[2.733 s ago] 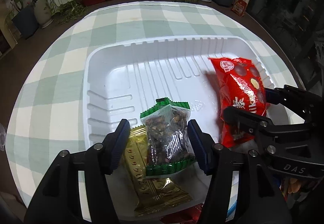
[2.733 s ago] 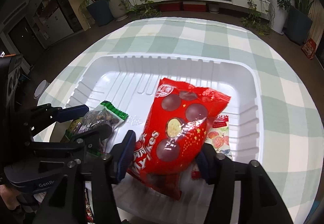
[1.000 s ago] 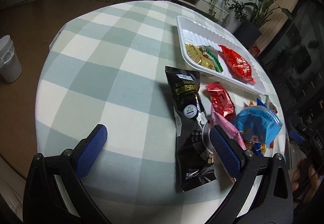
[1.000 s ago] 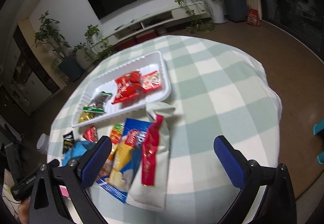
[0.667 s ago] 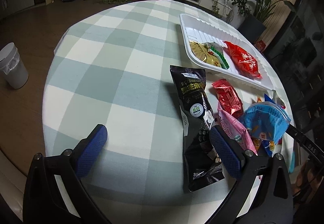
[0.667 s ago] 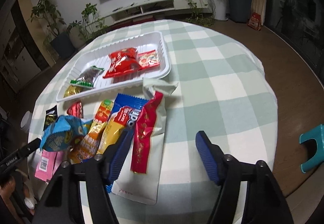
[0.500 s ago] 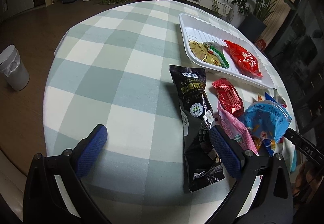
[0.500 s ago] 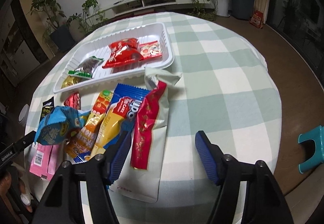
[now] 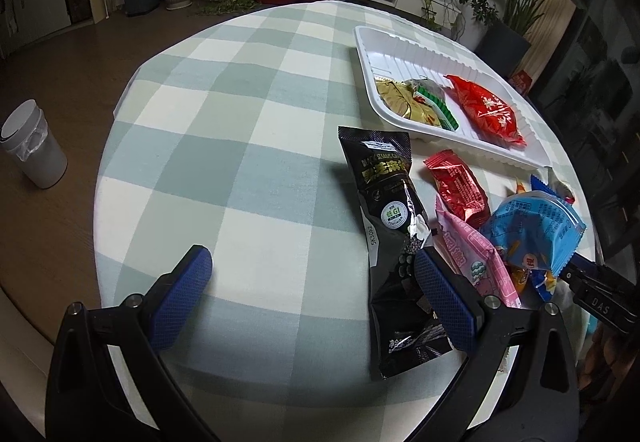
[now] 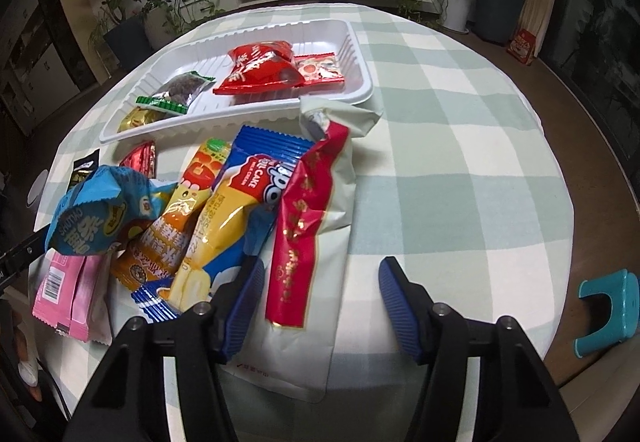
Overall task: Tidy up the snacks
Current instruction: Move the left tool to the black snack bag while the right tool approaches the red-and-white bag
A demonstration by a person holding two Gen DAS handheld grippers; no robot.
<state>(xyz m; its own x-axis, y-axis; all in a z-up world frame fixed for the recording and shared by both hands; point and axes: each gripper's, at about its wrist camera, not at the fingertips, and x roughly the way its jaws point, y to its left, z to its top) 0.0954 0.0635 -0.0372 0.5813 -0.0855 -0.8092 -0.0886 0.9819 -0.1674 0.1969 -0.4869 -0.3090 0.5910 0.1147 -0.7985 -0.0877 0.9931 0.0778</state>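
dim, soft indoor light (no harsh shadows), mild glare on foil wrappers; heavy fisheye warping, dark vignetted corners.

Right gripper (image 10: 320,302) jaws apart over white-red packet (image 10: 316,226).

I see a green-and-white checked tablecloth (image 9: 248,146) and a white ribbed tray (image 10: 362,82) at 12 o'clock. In it: red bag (image 10: 260,68), gold pack (image 9: 400,102), green-edged clear pack (image 10: 176,92). At 9 o'clock: blue bag (image 10: 92,214), pink pack (image 10: 68,290), orange-yellow pack (image 10: 172,218). Black sachet (image 9: 390,238). Blue pads on my right gripper (image 10: 320,306).
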